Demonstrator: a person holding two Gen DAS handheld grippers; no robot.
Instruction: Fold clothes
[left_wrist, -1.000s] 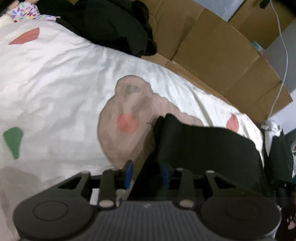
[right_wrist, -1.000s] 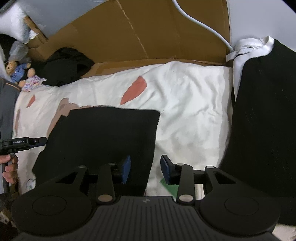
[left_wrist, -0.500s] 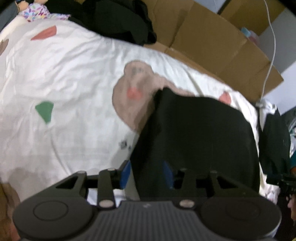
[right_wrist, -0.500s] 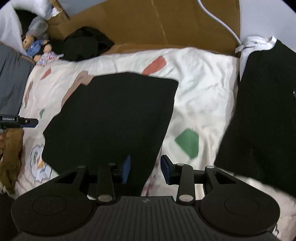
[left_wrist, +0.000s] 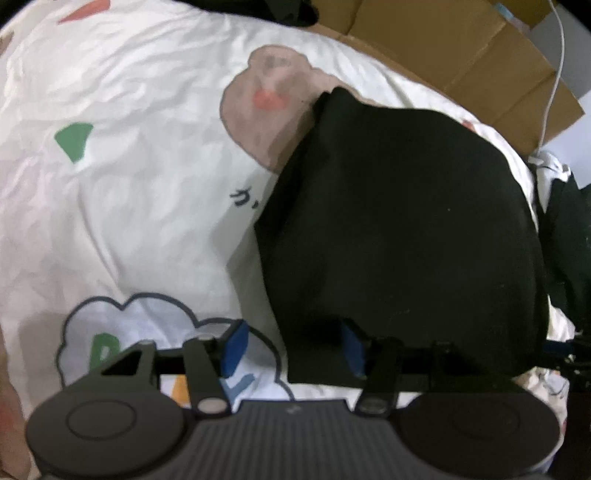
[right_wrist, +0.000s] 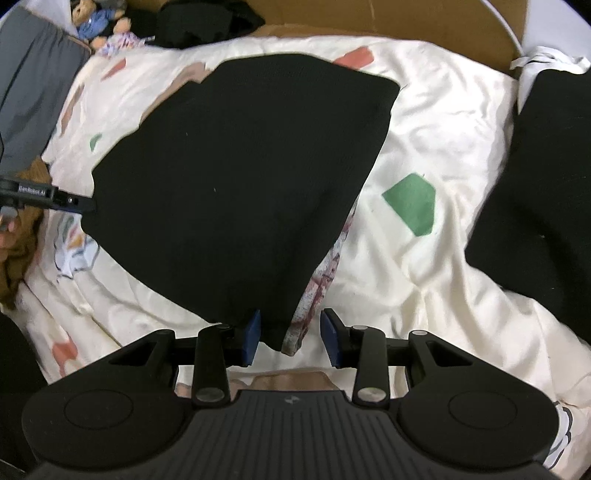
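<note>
Left tool (left_wrist: 291, 345) is spreading its blue pads, wider than a second ago, the black garment (left_wrist: 406, 221) corner lying loose between them. Right tool (right_wrist: 289, 338) is closing, pads not yet pressing the garment's near corner between them. Since the earlier frame both have drawn back, showing more of the garment spread on the bed (right_wrist: 443, 147) ahead. Both point steeply down.
</note>
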